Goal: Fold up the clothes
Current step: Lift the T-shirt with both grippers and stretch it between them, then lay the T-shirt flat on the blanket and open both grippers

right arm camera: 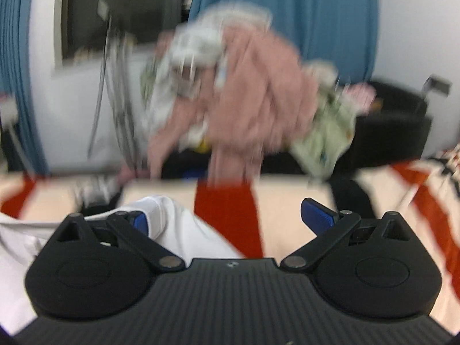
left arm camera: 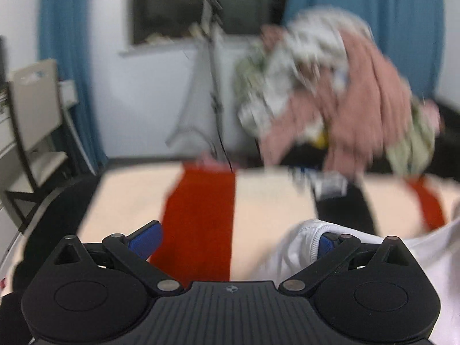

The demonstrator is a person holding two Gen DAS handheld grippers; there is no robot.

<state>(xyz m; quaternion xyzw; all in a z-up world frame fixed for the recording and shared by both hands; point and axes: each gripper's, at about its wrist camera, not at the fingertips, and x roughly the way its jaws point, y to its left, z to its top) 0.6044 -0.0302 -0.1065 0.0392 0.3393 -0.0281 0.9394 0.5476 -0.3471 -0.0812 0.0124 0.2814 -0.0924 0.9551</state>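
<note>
A white garment [left arm camera: 290, 256] lies on a cream and red striped bed cover [left arm camera: 201, 215]. In the left wrist view my left gripper [left arm camera: 238, 241] is open, and the white cloth drapes over its right blue fingertip [left arm camera: 326, 244]. In the right wrist view my right gripper [right arm camera: 227, 218] is open, and the same white garment [right arm camera: 184, 230] drapes over its left blue fingertip [right arm camera: 139, 221]. A heap of pink, white and green clothes [left arm camera: 330, 92] sits beyond the bed's far edge; it also shows in the right wrist view [right arm camera: 244, 97]. Both views are blurred.
Blue curtains [left arm camera: 63, 57] and a dark window [left arm camera: 201, 3] are behind. A folded grey stand [left arm camera: 201, 86] leans by the wall. A beige chair [left arm camera: 34, 120] stands at the left. A black piece of furniture [right arm camera: 402, 120] sits at the right.
</note>
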